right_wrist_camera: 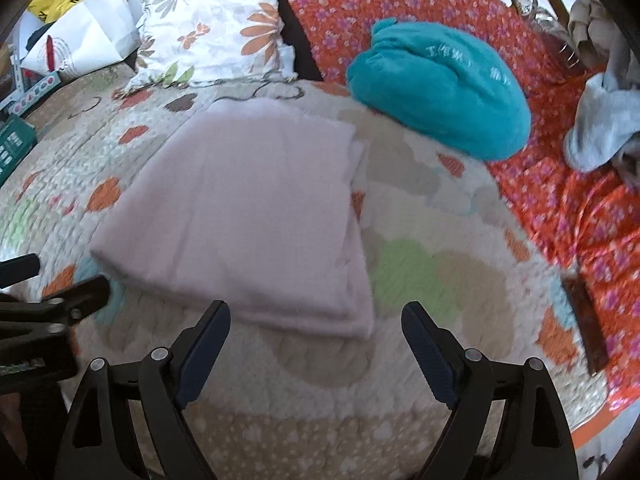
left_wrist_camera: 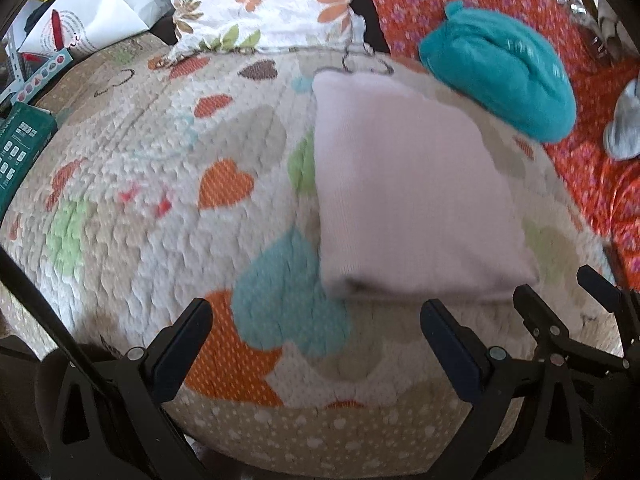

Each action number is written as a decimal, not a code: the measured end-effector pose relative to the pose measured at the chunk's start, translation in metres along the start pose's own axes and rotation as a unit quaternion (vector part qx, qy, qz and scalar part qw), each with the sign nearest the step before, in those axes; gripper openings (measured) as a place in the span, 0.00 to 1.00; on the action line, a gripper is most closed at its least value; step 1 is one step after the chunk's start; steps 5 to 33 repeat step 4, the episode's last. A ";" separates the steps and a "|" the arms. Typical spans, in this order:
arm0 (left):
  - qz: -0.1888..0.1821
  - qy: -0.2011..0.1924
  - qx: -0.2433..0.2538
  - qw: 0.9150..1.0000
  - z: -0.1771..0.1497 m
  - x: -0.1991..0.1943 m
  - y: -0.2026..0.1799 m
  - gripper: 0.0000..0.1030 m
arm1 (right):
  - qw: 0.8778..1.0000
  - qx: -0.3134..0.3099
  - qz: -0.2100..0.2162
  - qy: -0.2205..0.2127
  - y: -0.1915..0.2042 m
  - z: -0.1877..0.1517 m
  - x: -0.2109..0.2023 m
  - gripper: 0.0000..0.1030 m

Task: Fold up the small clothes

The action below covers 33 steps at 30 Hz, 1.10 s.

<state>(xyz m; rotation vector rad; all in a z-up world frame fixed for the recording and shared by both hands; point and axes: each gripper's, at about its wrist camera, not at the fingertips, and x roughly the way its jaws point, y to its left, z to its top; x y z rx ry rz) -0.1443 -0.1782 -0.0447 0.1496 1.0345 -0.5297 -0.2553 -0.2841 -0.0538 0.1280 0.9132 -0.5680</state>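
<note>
A: State the garment colour.
B: Folded garment: plain pale pink. Quilt: cream, printed with orange, teal and green hearts.
A: Far items?
B: Bundle: solid teal. Cover, right: orange-red with pink flowers. Pillow: white, orange floral print.

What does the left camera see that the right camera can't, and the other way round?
Only the left wrist view shows the big blue heart on the quilt. Only the right wrist view shows the brown strip at the quilt's right edge. Both show the folded pink cloth, the teal bundle, the flowered pillow, and both open grippers, left gripper and right gripper.
</note>
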 end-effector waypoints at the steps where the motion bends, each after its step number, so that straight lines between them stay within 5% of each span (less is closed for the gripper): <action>1: -0.002 -0.004 -0.002 1.000 0.003 -0.001 0.002 1.00 | 1.000 -0.002 -0.002 -0.001 0.000 0.004 0.001 0.88; 33: -0.011 -0.005 -0.002 1.000 0.015 -0.003 0.009 1.00 | 1.000 -0.003 0.006 0.006 -0.003 0.016 0.007 0.88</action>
